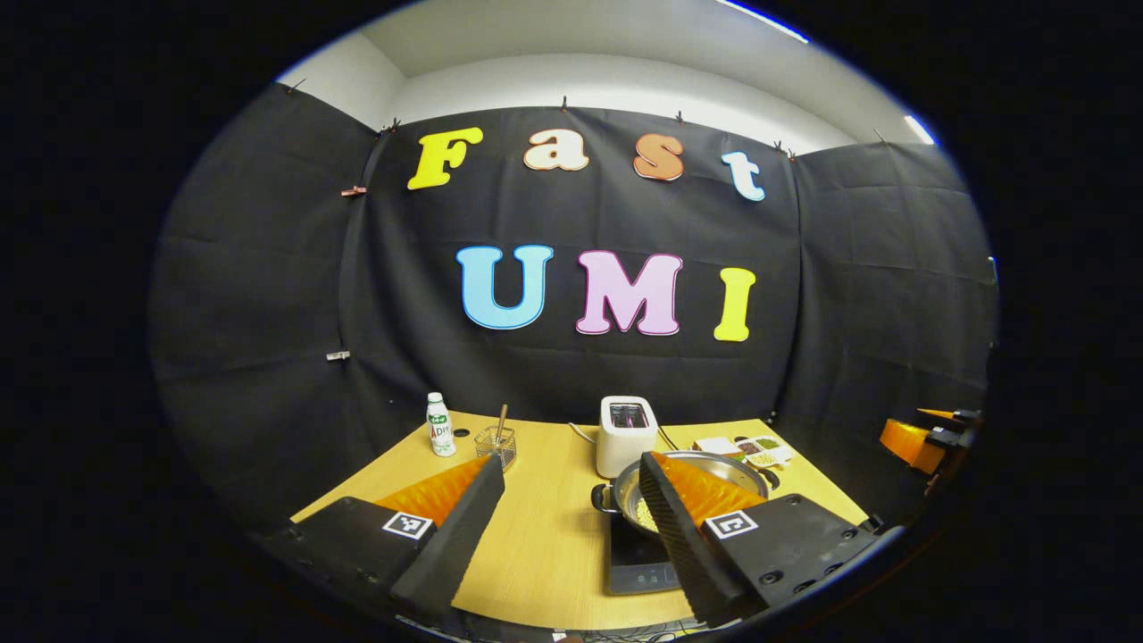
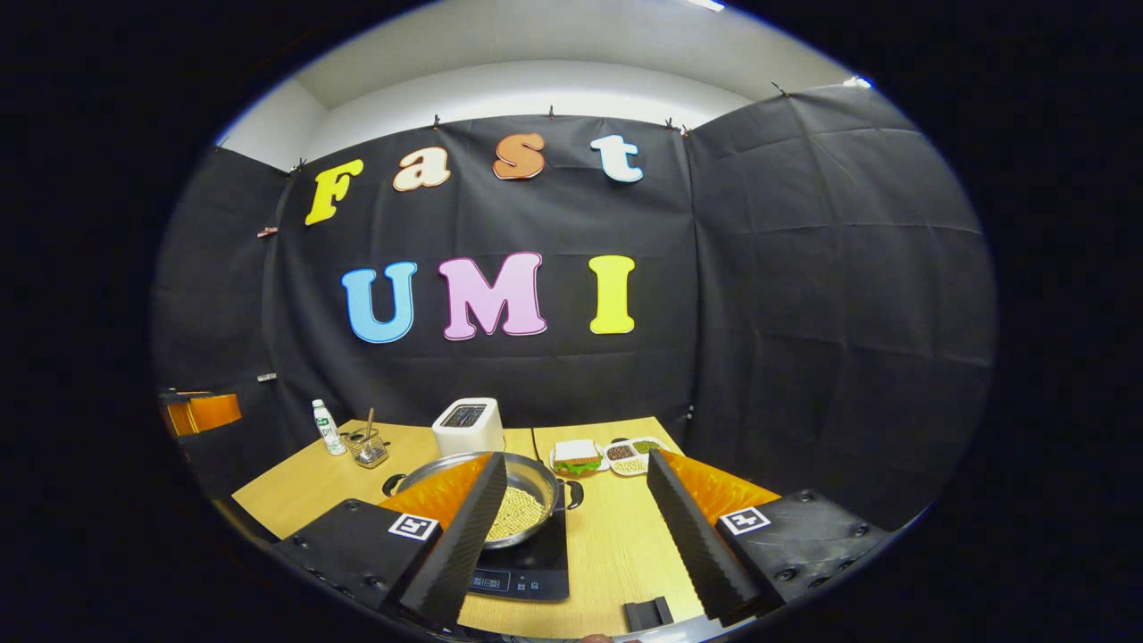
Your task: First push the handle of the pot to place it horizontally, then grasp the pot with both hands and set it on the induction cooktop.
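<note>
Both of my tongs hang open above the near edge of the pale wooden surface, gripping nothing. Between the spread fingers of my left tongs I see bare wood, and just past their right finger sits the round stainless-steel pot with black side handles, resting on the flat black induction cooktop. In the right gripper view the same pot lies just beyond the left finger of my right tongs, yellowish grains in its bottom, one black handle pointing toward the gap between the fingers; the cooktop under it has its control strip facing me. Beyond the pot stands a white boxy toaster. Farther left of it are a small white plastic bottle with a green label and a clear glass cup holding a wooden stick. Ahead of the right tongs lie a sandwich on a white plate and small white dishes of beans. A small black block rests on the surface close between the right tongs' fingers.
</note>
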### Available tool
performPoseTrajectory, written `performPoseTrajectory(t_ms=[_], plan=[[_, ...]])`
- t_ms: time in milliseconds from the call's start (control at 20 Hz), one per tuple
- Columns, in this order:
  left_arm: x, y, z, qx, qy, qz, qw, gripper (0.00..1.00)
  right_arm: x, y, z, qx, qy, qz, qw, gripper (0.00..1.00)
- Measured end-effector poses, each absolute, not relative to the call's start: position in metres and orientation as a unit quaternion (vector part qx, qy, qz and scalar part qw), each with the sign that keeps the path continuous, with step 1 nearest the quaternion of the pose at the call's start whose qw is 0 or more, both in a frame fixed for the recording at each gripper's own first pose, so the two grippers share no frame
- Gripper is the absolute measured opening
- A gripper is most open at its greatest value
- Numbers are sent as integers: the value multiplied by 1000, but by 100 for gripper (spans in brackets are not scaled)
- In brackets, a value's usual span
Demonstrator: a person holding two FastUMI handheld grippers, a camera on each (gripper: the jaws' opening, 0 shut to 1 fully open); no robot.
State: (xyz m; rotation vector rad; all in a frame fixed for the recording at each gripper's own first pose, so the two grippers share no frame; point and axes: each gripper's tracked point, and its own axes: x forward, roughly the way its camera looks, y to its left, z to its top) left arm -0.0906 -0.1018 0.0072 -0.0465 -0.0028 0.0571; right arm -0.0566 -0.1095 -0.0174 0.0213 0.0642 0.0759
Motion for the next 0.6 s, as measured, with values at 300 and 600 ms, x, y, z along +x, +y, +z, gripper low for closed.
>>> performPoseTrajectory(t_ms=[300,600], plan=[[-105,-95,-3,-45,-2,44,998,95,-64,-106,-14,21,31,41,998,98],[-95,-96,-2,-74,-9,28,997,95,-68,-77,-21,-22,36,106,994,98]])
